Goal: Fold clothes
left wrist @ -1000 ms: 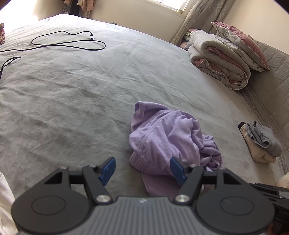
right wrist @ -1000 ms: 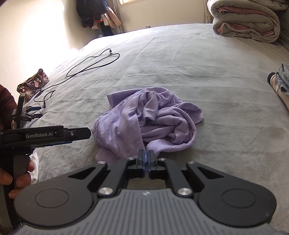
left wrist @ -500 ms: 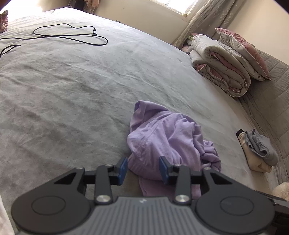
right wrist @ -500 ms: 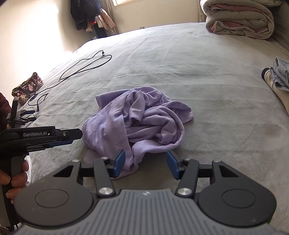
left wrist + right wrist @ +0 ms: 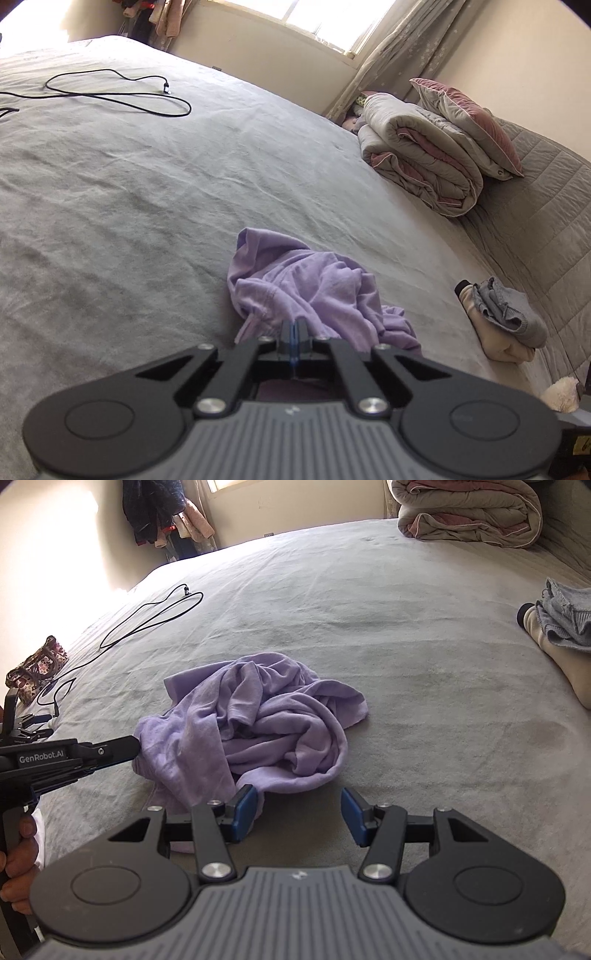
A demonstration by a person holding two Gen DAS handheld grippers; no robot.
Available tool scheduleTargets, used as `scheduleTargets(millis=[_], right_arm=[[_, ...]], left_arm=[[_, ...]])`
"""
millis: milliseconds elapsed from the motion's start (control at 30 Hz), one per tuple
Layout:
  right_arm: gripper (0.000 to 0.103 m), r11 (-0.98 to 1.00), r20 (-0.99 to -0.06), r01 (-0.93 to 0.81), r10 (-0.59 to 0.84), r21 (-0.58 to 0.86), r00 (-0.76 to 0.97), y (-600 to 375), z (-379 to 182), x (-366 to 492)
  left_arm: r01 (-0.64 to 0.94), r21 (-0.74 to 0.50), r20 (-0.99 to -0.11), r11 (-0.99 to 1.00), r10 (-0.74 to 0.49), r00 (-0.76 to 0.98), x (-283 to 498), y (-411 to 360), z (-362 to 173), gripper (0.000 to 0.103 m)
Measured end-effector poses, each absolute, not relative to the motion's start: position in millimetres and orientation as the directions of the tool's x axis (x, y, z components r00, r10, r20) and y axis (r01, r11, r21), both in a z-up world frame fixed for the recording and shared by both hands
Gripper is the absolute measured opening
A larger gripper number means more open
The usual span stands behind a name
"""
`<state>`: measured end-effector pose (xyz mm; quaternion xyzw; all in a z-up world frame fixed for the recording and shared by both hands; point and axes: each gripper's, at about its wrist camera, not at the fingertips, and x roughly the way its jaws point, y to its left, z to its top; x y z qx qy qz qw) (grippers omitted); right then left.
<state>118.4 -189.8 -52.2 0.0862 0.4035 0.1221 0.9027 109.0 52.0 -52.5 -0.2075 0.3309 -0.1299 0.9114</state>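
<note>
Crumpled garment [image 5: 255,731] lies on the bed [image 5: 424,602], mid-frame in the right wrist view, lower centre in the left wrist view. Left gripper [image 5: 135,744] at left edge, tip touching the garment's left side. Right gripper [image 5: 297,810] at bottom centre, just before the garment's near edge. Cable [image 5: 147,624] on the bed, upper left, with a small bag [image 5: 38,662] at the far left edge beyond it. Small pile of clothes [image 5: 561,627] at right edge, well apart from the garment. Rolled duvet [image 5: 417,158] upper right, a pillow [image 5: 469,125] on top of it. Hanging clothes [image 5: 159,509] behind the bed, top left.
</note>
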Motion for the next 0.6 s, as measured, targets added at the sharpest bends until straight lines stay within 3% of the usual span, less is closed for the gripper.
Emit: scheduleTargets(millis=[333, 600], right_arm=[[0.055, 0.941, -0.671, -0.165, 0.327, 0.295, 0.665, -194, -36, 115], [0.055, 0.924, -0.675, -0.202, 0.375, 0.324, 0.635, -184, -37, 113]], left_arm=[[0.298, -0.466, -0.472, 0.833, -0.519, 0.713, 88, 34, -33, 0.000], [0.316, -0.446, -0.479, 0.837, -0.521, 0.706, 80, 29, -30, 0.000]])
